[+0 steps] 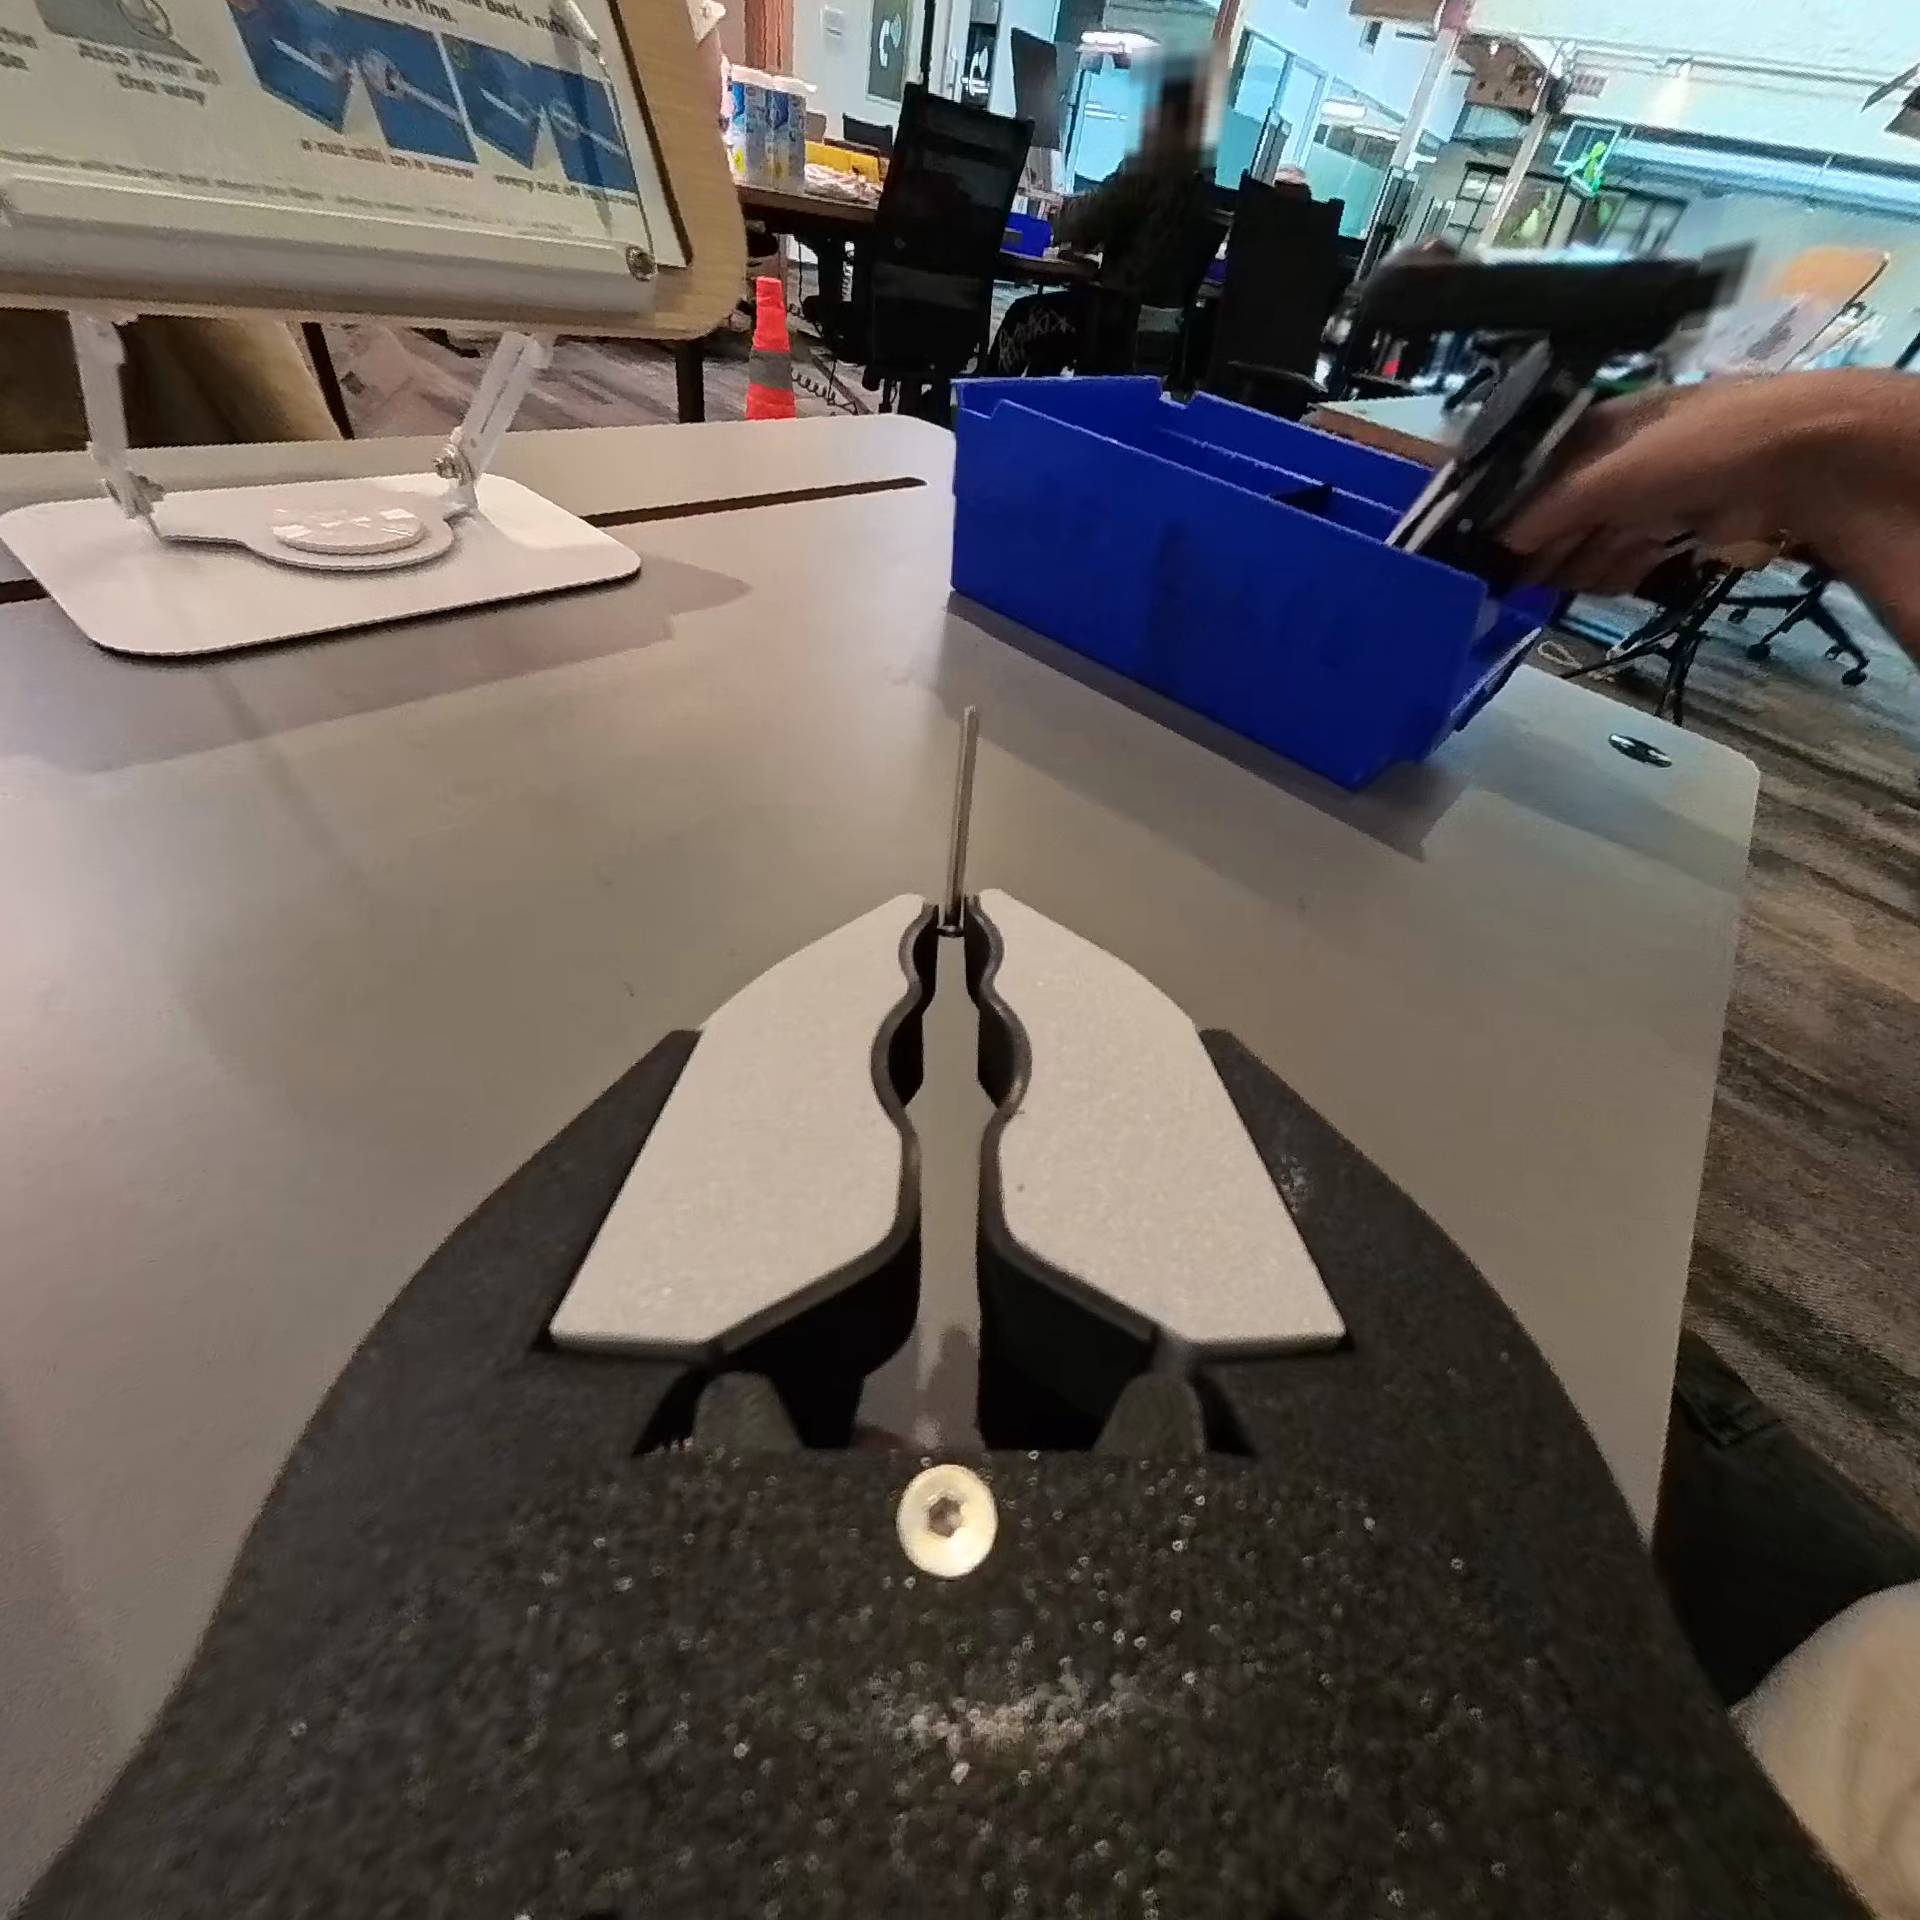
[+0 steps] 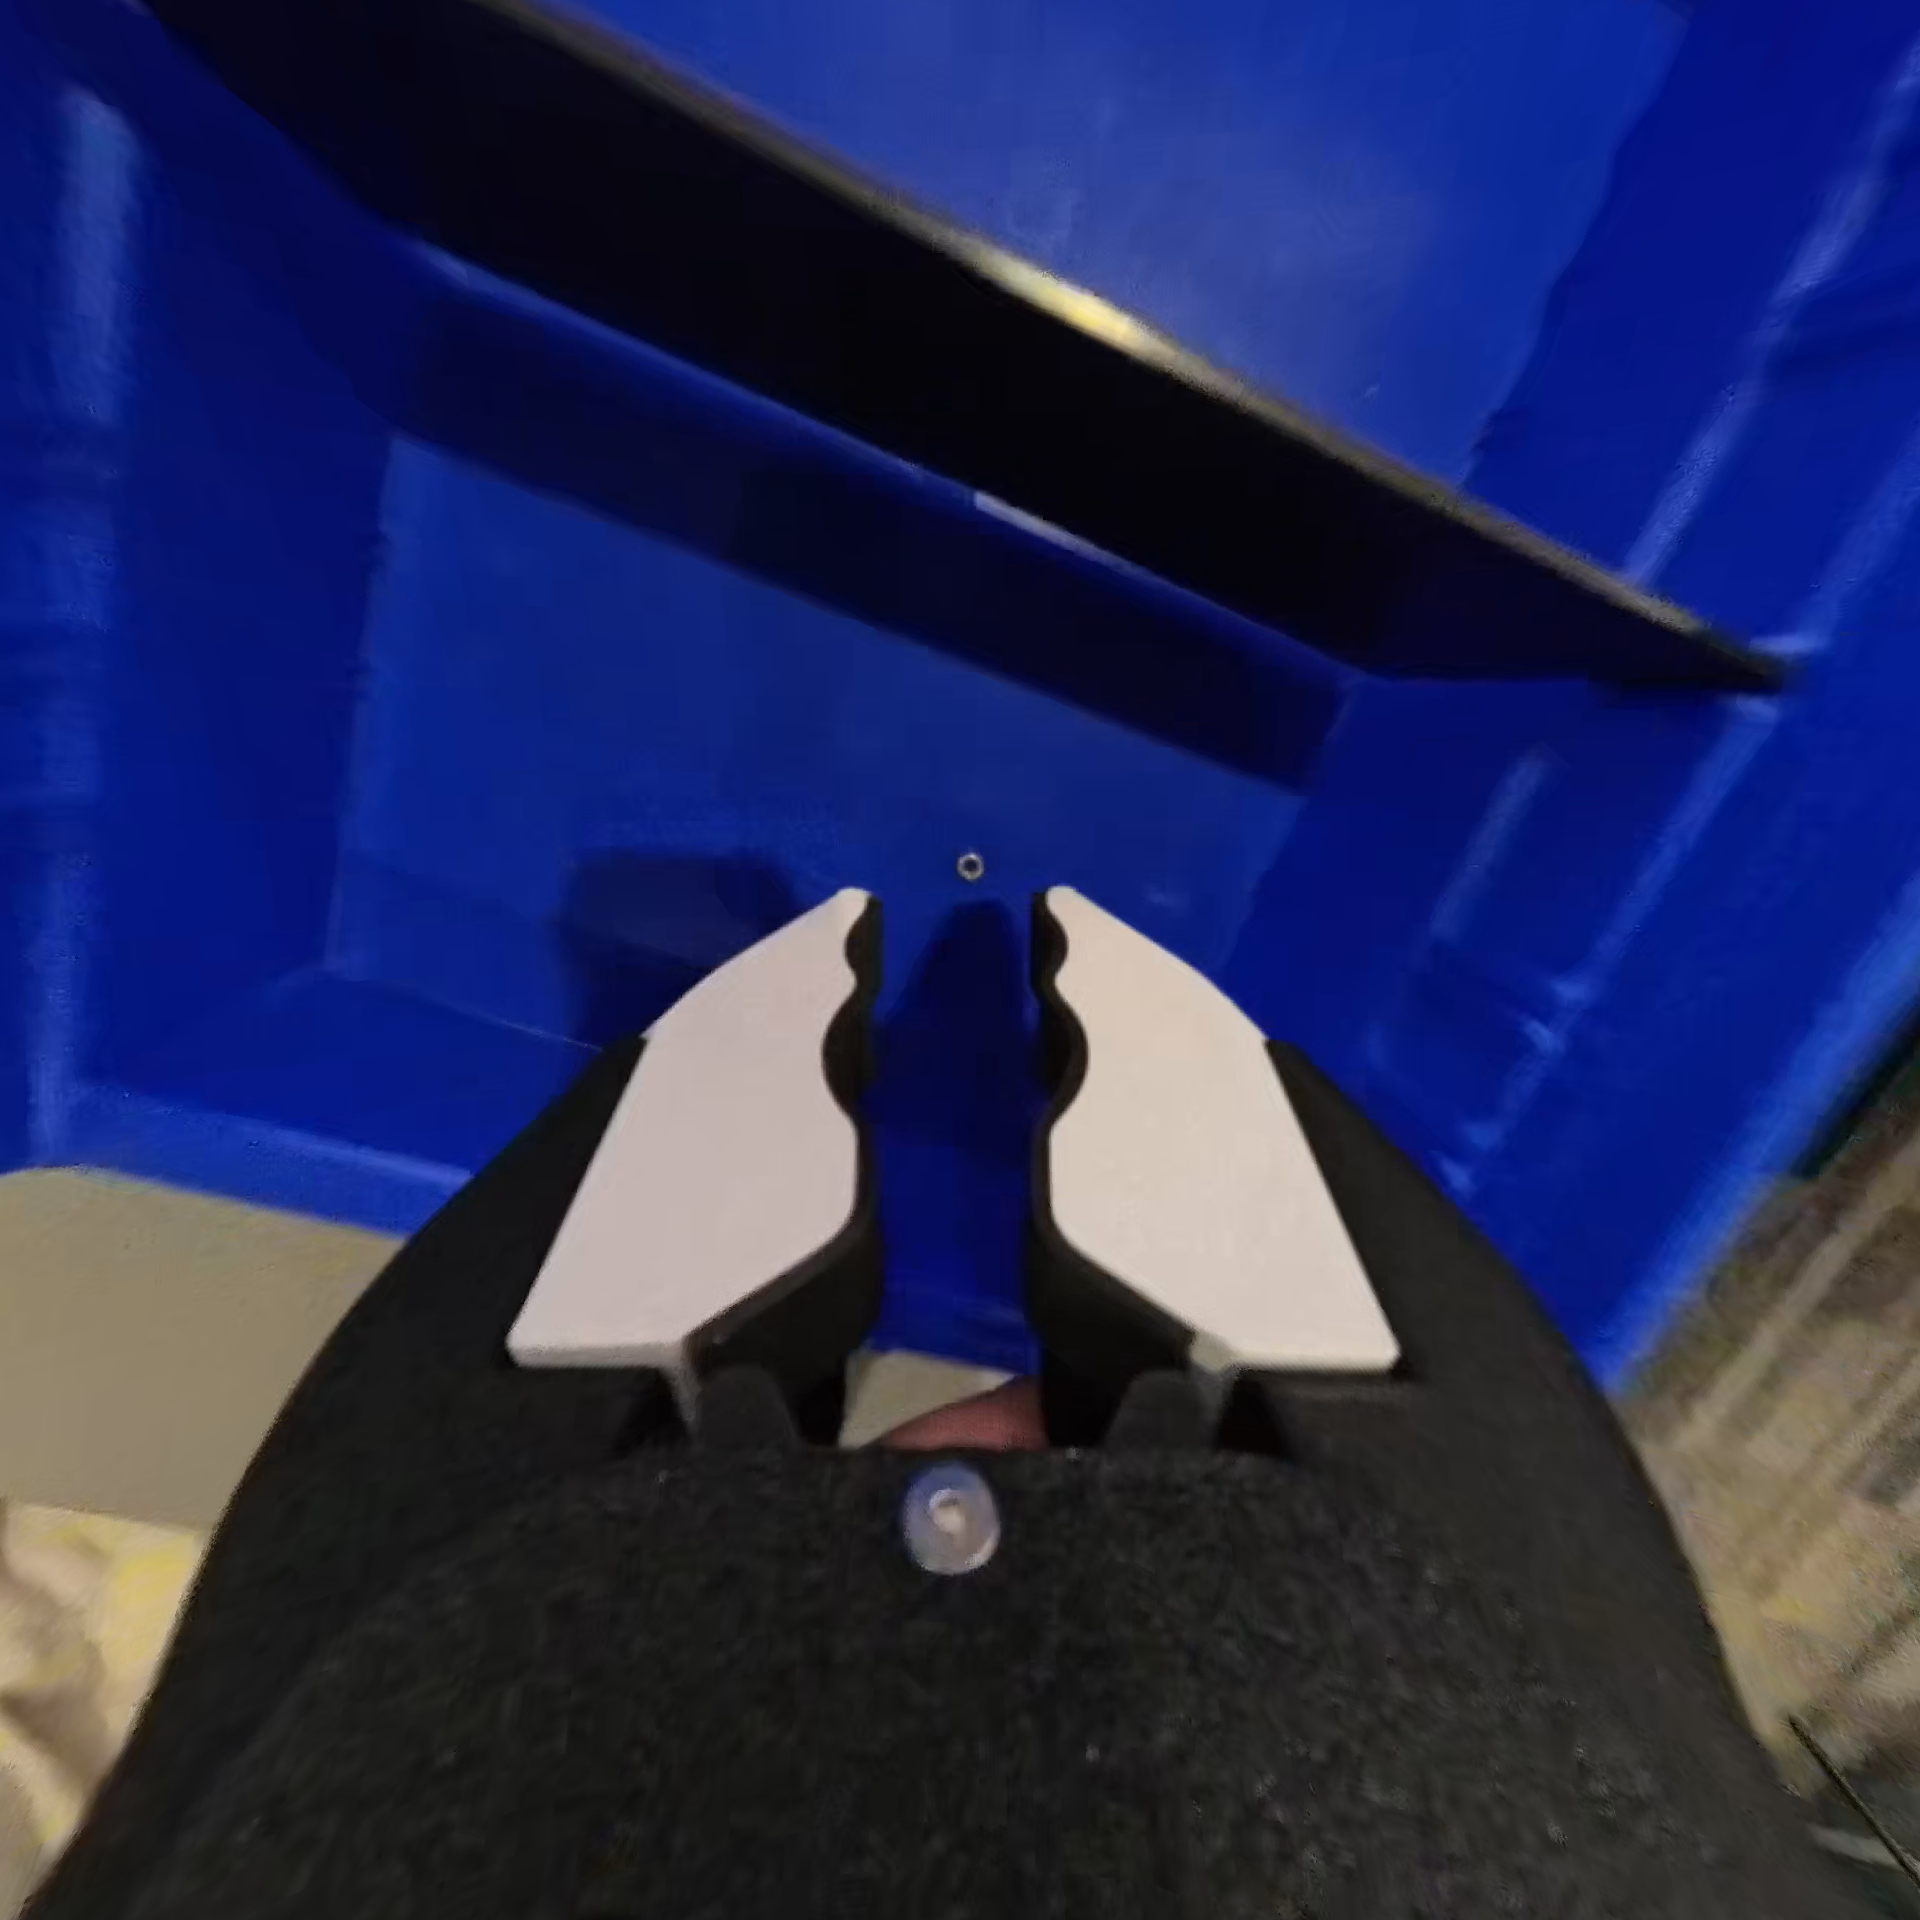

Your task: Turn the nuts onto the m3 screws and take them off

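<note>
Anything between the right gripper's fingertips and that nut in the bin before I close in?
No. In the right wrist view only bare blue bin floor separates the open right gripper from the nut, just ahead of its tips.

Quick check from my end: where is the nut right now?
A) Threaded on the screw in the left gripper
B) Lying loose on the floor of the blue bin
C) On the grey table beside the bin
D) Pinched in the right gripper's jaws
B: the nut lies on the floor of the blue bin, just beyond the open right gripper, while the screw held by the left gripper is bare.
</note>
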A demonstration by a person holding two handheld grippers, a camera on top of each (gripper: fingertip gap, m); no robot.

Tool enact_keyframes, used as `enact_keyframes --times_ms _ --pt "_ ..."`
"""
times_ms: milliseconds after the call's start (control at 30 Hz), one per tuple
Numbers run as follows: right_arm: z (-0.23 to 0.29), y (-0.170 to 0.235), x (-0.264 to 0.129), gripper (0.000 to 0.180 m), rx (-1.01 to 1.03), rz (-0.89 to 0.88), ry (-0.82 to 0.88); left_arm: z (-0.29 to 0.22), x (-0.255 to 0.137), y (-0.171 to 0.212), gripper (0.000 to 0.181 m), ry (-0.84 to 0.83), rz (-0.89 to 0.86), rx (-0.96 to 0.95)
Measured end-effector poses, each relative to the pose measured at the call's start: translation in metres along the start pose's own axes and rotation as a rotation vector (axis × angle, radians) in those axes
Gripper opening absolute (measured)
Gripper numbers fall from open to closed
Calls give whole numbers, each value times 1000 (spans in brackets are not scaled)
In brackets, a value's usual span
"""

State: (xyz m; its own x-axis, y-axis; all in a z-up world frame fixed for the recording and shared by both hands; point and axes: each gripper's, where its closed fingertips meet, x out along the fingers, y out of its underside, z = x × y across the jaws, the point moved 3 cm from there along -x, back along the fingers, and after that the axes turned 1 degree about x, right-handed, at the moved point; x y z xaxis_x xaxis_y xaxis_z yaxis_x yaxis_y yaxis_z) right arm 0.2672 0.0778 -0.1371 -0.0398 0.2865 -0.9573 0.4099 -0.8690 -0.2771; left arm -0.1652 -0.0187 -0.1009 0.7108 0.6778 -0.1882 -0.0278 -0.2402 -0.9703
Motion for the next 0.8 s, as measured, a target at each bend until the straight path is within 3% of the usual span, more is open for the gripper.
enact_keyframes --times_ms 33,100,167,267,333,400,533,633,800 --pt "4 -6 -17 27 6 -79 24 1 -1 -1 4 2 -6 -9" --pt "27 -23 -61 27 -43 -294 90 3 -2 -1 4 6 -15 -28" --pt "77 -46 -109 26 -133 -625 90 4 -2 -2 4 10 -18 -46" --pt "181 -58 -152 25 -239 -1074 -123 6 -3 -2 4 17 -25 -64" --pt "244 -57 -148 23 -227 -1223 -342 7 -4 -4 4 22 -37 -76" --pt "289 -56 -122 25 -171 -1234 -463 8 -6 -5 4 27 -53 -94" --pt "334 -47 -90 29 -114 -1242 -535 9 -8 -6 4 36 -68 -111" --pt "333 -43 -73 32 -70 -1246 -449 8 -8 -6 4 32 -67 -97" --pt "323 -42 -69 32 -56 -1242 -455 6 -6 -5 4 38 -52 -78"
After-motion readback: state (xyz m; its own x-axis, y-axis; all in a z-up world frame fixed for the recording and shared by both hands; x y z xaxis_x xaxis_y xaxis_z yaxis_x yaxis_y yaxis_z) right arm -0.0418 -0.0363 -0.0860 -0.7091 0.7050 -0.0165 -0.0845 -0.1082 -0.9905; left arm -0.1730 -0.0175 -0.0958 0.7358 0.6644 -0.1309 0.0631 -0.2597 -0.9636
